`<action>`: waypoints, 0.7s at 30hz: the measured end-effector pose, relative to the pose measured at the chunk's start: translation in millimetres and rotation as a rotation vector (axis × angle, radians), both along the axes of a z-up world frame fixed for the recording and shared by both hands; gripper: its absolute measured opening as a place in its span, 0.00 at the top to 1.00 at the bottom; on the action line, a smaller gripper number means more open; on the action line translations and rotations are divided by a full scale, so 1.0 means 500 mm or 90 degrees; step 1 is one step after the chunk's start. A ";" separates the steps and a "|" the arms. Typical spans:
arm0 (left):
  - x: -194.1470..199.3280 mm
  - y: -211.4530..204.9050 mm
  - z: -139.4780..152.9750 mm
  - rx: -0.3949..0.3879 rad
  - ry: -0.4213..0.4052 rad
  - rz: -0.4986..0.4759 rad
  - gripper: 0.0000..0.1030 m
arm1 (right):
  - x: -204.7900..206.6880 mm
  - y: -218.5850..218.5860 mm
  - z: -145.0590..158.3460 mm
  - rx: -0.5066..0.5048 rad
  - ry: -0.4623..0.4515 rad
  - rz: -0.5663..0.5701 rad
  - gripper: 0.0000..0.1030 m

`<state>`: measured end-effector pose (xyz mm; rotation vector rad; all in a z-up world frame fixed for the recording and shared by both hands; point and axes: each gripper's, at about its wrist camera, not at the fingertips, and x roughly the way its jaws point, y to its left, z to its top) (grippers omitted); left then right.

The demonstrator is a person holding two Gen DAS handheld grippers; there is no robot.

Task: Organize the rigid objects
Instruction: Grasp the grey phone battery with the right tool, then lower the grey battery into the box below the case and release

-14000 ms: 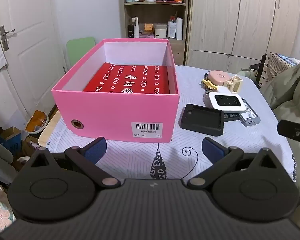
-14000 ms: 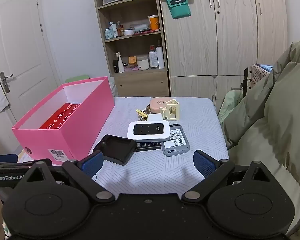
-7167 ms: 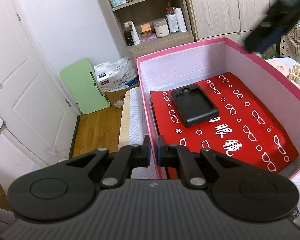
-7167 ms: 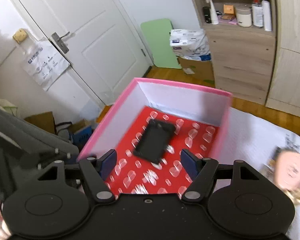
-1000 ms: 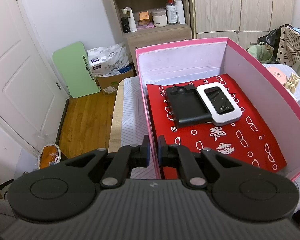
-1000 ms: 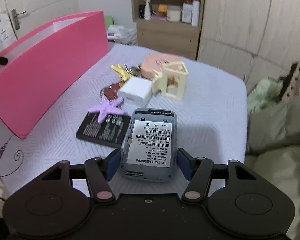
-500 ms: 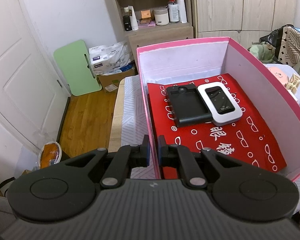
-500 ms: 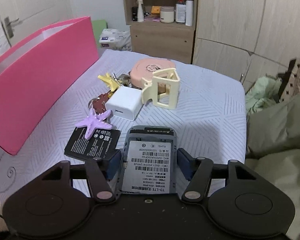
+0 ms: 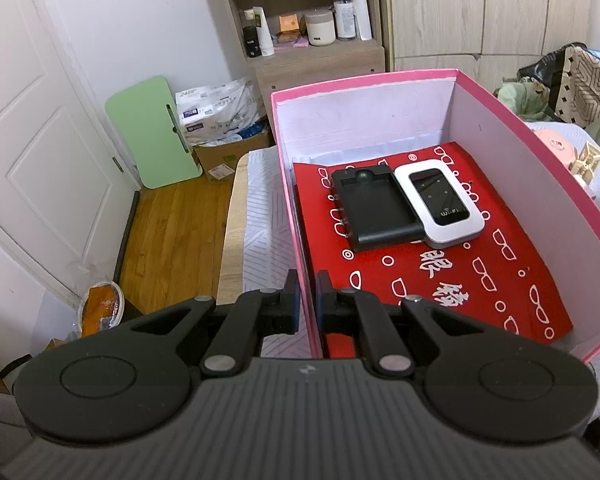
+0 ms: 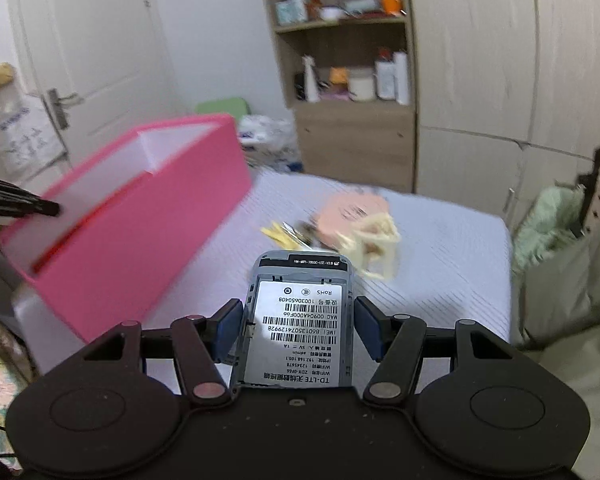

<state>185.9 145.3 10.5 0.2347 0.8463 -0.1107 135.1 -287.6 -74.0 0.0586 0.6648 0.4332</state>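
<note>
My left gripper [image 9: 307, 295] is shut on the near left wall of the pink box [image 9: 364, 80], one finger on each side. Inside the box, on a red sheet [image 9: 460, 276], a black tray [image 9: 376, 210] and a white WiFi router [image 9: 440, 204] lie side by side. My right gripper [image 10: 298, 330] is shut on a grey device back cover [image 10: 300, 320] with a barcode label, held up above the table. The pink box [image 10: 140, 216] stands to its left, with a black finger of the left gripper at its near wall.
A pink round case [image 10: 352, 216], a cream plastic holder [image 10: 376, 248] and yellow keys [image 10: 280, 234] lie blurred on the grey-striped tablecloth [image 10: 440, 264] beyond the cover. A shelf unit [image 10: 348, 80] and wardrobe stand behind. Green bedding [image 10: 560, 288] lies at the right.
My right gripper has lifted the grey cover off the table and tipped upward, bringing the shelf and the pink box into view. The left gripper and box have not moved.
</note>
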 end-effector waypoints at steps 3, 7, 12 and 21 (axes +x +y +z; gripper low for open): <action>0.009 0.005 0.006 -0.005 0.025 -0.011 0.93 | -0.012 0.024 0.051 0.018 -0.024 0.035 0.36; 0.028 0.017 0.018 -0.021 0.075 -0.044 0.92 | -0.012 0.078 0.128 0.020 -0.060 0.114 0.36; 0.040 0.019 0.029 -0.025 0.112 -0.061 0.92 | 0.020 0.171 0.195 -0.007 -0.081 0.241 0.36; 0.036 0.024 0.026 -0.030 0.091 -0.058 0.92 | 0.128 0.382 0.151 -0.115 -0.035 0.463 0.36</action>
